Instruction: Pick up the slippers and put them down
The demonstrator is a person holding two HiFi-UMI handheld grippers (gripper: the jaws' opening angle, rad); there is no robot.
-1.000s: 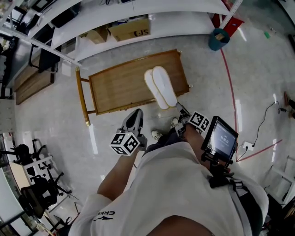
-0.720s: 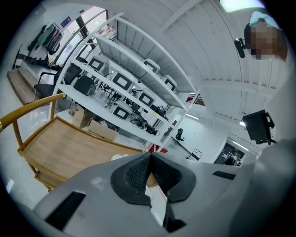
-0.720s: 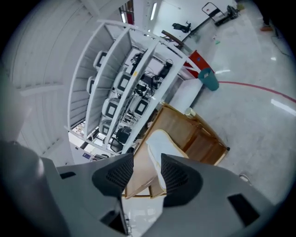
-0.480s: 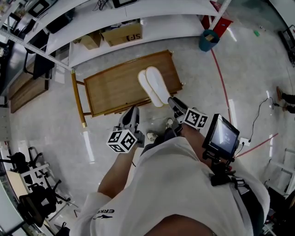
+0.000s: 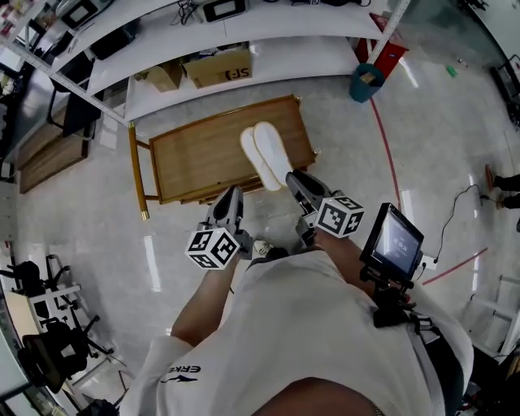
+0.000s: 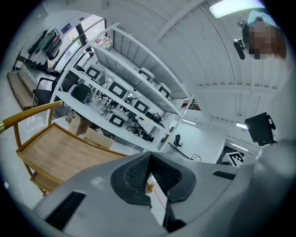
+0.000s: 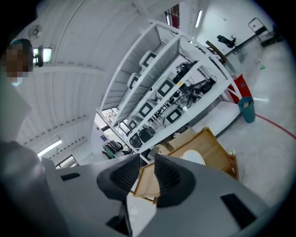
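White shelving point(image 5: 268, 20) runs across the top of the head view. Below it, on the pale floor, stands the low wooden bench point(image 5: 195, 154) with a raised rim. The pair of white slippers point(image 5: 266, 154) lies side by side at its right end. Only the head view shows both. The right gripper view catches just a white patch of them above one jaw, and the left gripper view shows only bare bench. The left hand-held gripper point(image 5: 231, 195) is clenched on nothing, short of the bench's near edge. The right hand-held gripper point(image 5: 294, 179) is released, near the slippers but apart from them; its jaws have just been closing with nothing between them. A blue bin point(image 5: 364, 88) holds something tan. What is inside a cardboard box point(image 5: 219, 67) on the lower shelf cannot be made out.
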